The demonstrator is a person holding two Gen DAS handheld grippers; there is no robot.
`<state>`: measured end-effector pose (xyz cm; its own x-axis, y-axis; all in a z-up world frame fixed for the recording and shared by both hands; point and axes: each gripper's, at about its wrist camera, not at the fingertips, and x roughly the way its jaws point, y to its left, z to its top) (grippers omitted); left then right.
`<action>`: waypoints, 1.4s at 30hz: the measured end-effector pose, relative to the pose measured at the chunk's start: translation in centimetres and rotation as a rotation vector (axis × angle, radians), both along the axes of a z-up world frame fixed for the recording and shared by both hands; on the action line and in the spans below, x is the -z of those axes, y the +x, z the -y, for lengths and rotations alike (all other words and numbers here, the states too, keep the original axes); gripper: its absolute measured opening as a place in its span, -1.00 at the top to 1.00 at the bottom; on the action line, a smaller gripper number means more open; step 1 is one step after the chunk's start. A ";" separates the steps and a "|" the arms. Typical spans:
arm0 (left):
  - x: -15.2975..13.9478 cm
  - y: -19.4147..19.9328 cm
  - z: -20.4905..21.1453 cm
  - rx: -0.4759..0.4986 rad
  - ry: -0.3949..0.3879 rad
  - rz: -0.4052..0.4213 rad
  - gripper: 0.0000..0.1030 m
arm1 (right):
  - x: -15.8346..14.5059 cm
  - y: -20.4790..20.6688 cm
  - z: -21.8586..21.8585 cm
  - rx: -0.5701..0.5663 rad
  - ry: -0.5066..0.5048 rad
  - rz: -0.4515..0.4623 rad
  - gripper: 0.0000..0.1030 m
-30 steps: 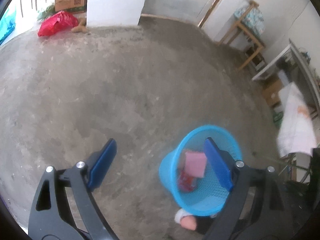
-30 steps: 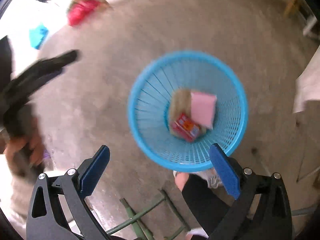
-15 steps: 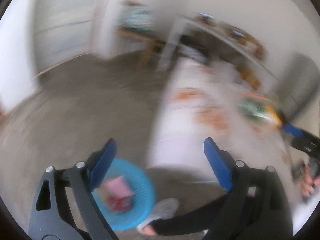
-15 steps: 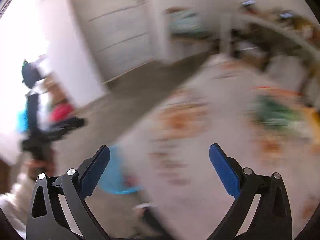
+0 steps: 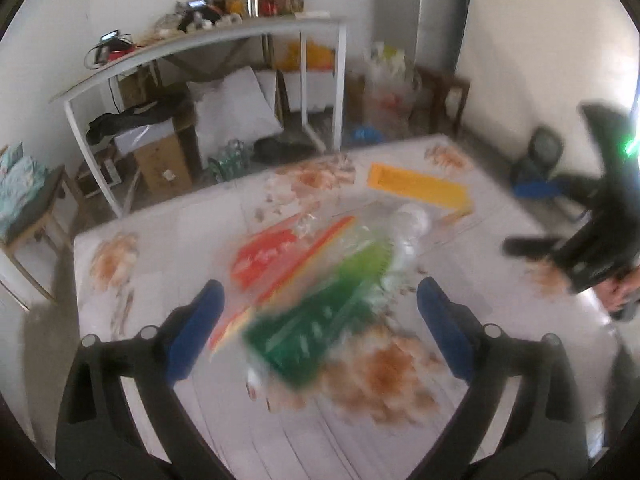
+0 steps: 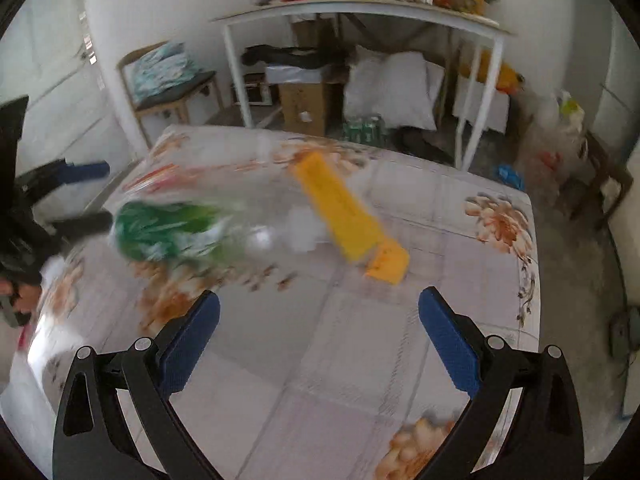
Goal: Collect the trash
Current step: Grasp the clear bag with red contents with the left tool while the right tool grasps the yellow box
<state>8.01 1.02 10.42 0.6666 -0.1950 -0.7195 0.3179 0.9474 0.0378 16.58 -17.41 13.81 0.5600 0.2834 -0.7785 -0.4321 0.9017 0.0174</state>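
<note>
White walls and a cluttered metal shelf rack [image 5: 208, 44] back the table [image 5: 168, 232], whose cloth bears orange flower prints. On it we see the trash: a green packet [image 5: 320, 328] in crinkled clear wrap, blurred, with a red packet [image 5: 264, 256] touching its far side and a yellow box [image 5: 416, 188] farther back. We find the green packet just ahead of the left claw [image 5: 318, 320], between its blue fingers [image 5: 194, 332] in the left view but not touched; its jaws have just been opening and stand spread. The right claw [image 6: 320, 340] is likewise spread and empty over bare cloth, the yellow box [image 6: 340, 212] ahead of it and the green packet [image 6: 168, 232] off to its left.
</note>
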 end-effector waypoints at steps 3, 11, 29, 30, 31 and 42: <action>1.1 2.3 1.1 0.000 0.031 -0.046 -0.76 | 0.4 2.4 -0.8 -0.036 -0.023 0.006 -0.88; 1.8 4.5 -0.2 -0.054 0.108 -0.080 0.35 | -0.5 6.2 -5.4 -0.116 -0.238 0.070 -0.88; -1.7 3.1 -2.1 -0.113 0.027 0.014 0.92 | 3.8 14.4 -7.4 -0.049 -0.360 -0.228 0.34; -1.9 3.0 -2.3 -0.119 0.020 0.018 0.92 | 3.6 14.4 -6.9 -0.031 -0.346 -0.222 0.36; -2.1 2.9 -2.4 -0.125 0.015 0.023 0.92 | 3.3 14.4 -6.0 -0.007 -0.317 -0.220 0.37; -7.2 -3.6 -5.8 -0.192 -0.138 0.141 0.95 | -7.0 9.6 2.5 0.172 0.133 -0.146 0.39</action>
<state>4.38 6.87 17.60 0.7927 -0.1451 -0.5922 0.1323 0.9891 -0.0652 26.18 -19.94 20.82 0.4932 0.2987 -0.8171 -0.2569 0.9473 0.1912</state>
